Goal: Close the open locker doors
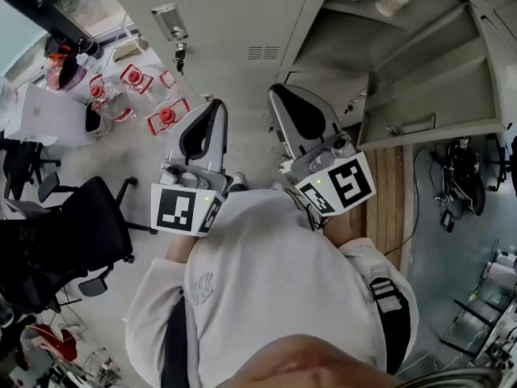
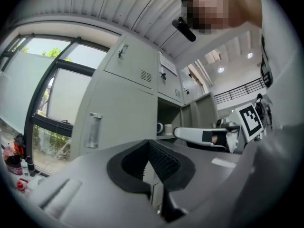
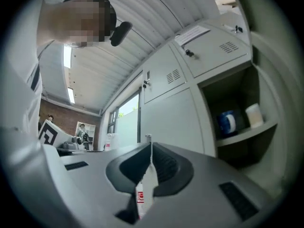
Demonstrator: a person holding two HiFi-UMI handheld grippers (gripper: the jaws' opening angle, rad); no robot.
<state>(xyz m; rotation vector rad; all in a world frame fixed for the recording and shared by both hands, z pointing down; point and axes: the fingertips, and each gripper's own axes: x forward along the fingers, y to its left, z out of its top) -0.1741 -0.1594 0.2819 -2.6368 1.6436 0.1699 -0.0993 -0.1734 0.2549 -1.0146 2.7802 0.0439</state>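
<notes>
Facing the open locker door at two o'clock, the left hand-held gripper and right hand-held gripper, both clenched empty, should next push it shut.

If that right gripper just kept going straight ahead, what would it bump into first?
Most likely the closed grey locker door, beside the open compartment. The right gripper, jaws together, points at that door rather than the opening, though depth is hard to judge.

Left gripper, right gripper: jaws together, side by side.
</notes>
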